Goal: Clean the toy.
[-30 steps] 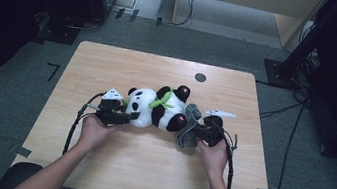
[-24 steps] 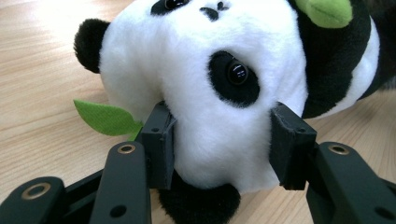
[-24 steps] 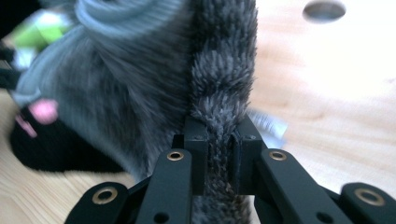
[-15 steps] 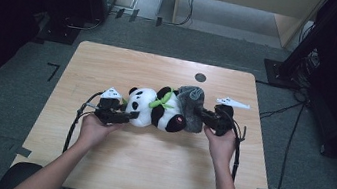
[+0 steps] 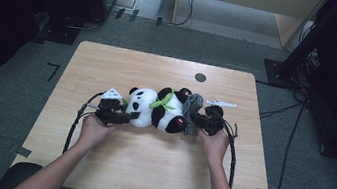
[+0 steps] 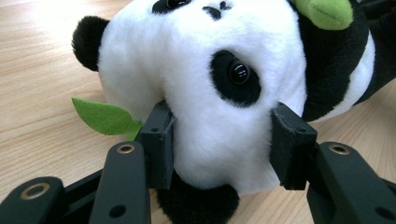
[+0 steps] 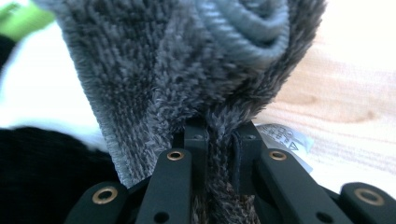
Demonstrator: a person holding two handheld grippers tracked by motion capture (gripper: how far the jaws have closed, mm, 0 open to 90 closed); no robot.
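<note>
The left gripper (image 6: 219,140) clamps the plush panda's (image 5: 156,109) head mid-table; the right gripper (image 7: 219,135), at the toy's three o'clock, is pinched tight on a grey fuzzy sock (image 5: 193,109) at its feet. Pulling hard could slip the fleece free or drag the toy. One panda, one sock, one black dot (image 5: 200,77) at twelve o'clock.

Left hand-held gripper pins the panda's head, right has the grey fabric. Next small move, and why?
Probably draw the right hand-held gripper further along the black-and-white plush panda: its jaws pinch the grey fleece garment bunched at the feet, and the left hand-held gripper anchors the head.
</note>
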